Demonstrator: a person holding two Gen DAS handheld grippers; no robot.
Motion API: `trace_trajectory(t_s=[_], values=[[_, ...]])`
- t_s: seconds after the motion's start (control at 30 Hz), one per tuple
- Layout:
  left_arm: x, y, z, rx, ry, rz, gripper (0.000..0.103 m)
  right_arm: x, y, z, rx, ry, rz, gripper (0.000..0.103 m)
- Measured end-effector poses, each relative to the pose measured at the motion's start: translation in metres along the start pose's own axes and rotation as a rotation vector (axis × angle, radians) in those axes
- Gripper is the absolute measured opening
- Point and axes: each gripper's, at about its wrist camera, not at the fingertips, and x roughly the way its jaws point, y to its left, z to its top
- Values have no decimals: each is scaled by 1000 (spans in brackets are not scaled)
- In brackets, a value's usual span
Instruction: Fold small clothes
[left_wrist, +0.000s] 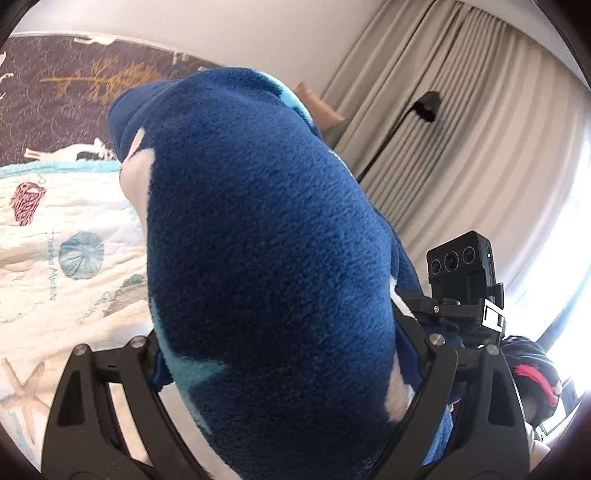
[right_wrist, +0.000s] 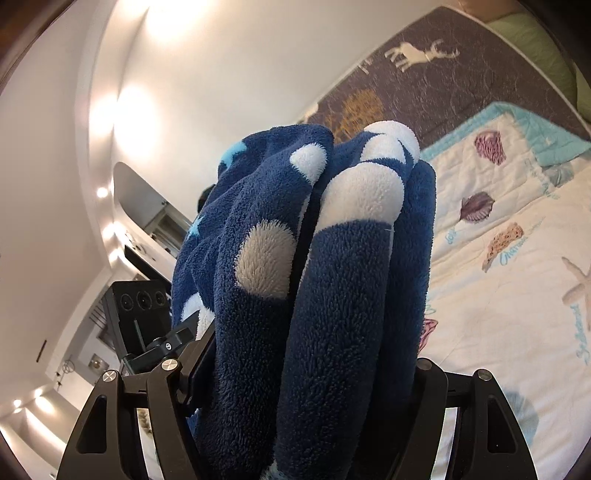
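A dark blue fleece garment (left_wrist: 258, 240) with white dots and light blue stars fills the left wrist view. It is bunched between the jaws of my left gripper (left_wrist: 284, 369) and hides the fingertips. The same garment (right_wrist: 325, 277) hangs in thick folds in my right gripper (right_wrist: 306, 387), which is shut on it. Both grippers hold it lifted above the bed. The right gripper's body (left_wrist: 461, 280) shows close beside the left one, and the left gripper's body (right_wrist: 144, 306) shows in the right wrist view.
A white quilt (left_wrist: 66, 266) with seashell prints and a turquoise border covers the bed, also in the right wrist view (right_wrist: 517, 240). A dark brown deer-print blanket (right_wrist: 443, 74) lies beyond it. Beige curtains (left_wrist: 461, 129) and a bright window stand at right.
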Motion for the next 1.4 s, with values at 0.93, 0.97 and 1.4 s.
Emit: trace_trajectory(t_s=[0.93,0.97,1.4], values=[[28,38,-53,-2,-109,218,98,27,-91,-46,91,21,-482,85],[19,24,-55,19,-113,204,98,15,-76,-56,59,25,-500,85],[-74,-132,-152,244,-34,207,100,-85,115,-185,-318,1,-686,90]])
